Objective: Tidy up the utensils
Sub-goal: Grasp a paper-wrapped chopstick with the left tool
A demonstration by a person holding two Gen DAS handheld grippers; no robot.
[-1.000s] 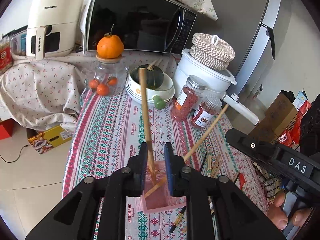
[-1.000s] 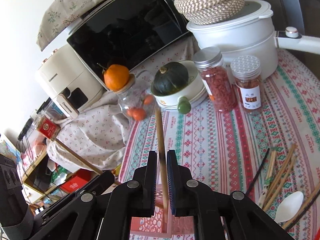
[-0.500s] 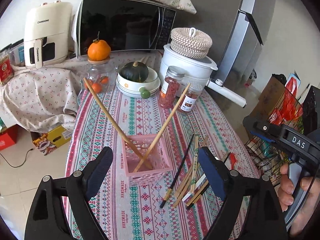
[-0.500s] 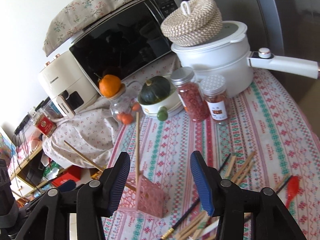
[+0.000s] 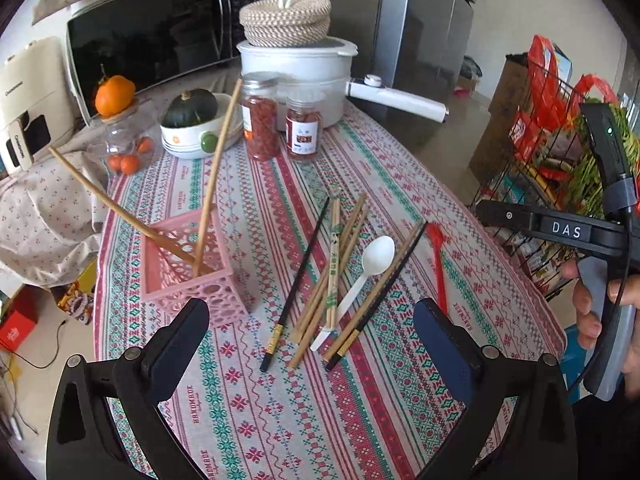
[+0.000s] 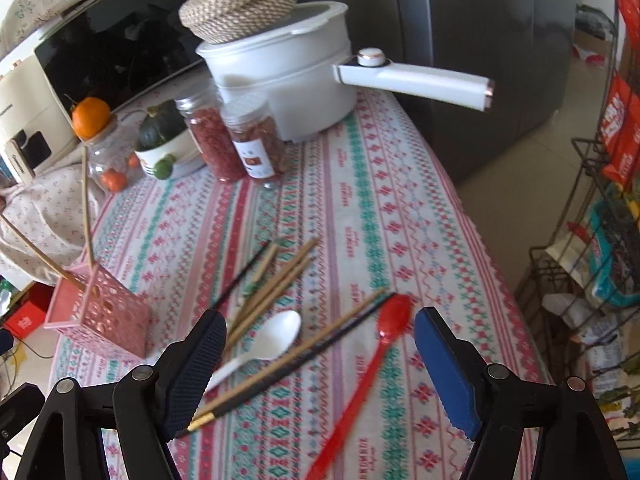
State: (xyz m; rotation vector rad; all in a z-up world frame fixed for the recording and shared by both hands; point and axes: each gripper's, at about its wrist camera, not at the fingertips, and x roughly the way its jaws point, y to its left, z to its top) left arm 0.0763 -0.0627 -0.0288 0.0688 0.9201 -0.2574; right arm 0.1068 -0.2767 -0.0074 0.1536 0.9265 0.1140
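A pink perforated basket (image 5: 192,272) stands on the patterned tablecloth (image 5: 400,184) with two wooden chopsticks (image 5: 214,176) leaning out of it; it also shows at the left of the right wrist view (image 6: 100,312). Loose on the cloth lie several wooden chopsticks (image 5: 340,256), a black chopstick (image 5: 298,276), a white spoon (image 5: 368,268) and a red spoon (image 5: 438,264). My left gripper (image 5: 312,344) is open and empty above the near ends of the chopsticks. My right gripper (image 6: 320,360) is open and empty over the white spoon (image 6: 268,340), dark chopsticks (image 6: 296,360) and red spoon (image 6: 376,352).
At the table's far end stand a white pot (image 5: 296,76) with a long handle and woven lid, two red-filled jars (image 5: 262,120), a bowl holding a green squash (image 5: 192,120), a glass jar topped by an orange (image 5: 116,116) and a microwave (image 5: 152,36). A wire rack (image 5: 560,152) stands right.
Both grippers were shut on chopsticks over the basket, then opened and left them standing in it. Both have since moved right, over the loose utensils.
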